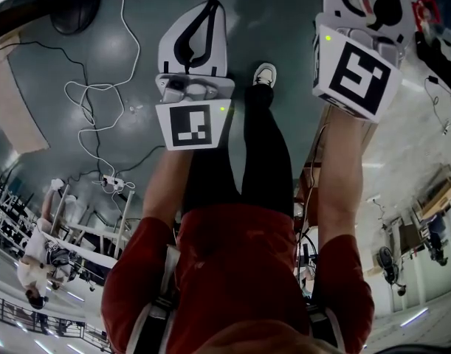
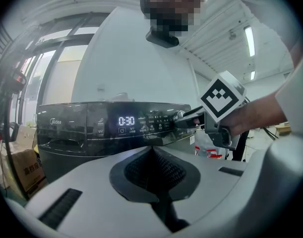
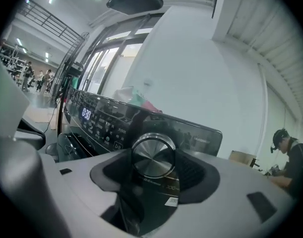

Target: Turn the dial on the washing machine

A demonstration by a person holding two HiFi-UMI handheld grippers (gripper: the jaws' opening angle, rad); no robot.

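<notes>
The right gripper (image 3: 153,165) is clamping its widely spread jaws on the silver dial (image 3: 152,153), one pad pressing each side. The dial is sitting at the right end of the dark control panel (image 3: 106,123) on the washing machine (image 2: 72,133). The left gripper (image 2: 153,150) is hovering in front of the machine, left of the dial, its jaws pressed together on nothing. On the panel, a display (image 2: 126,120) is showing 0:30.
</notes>
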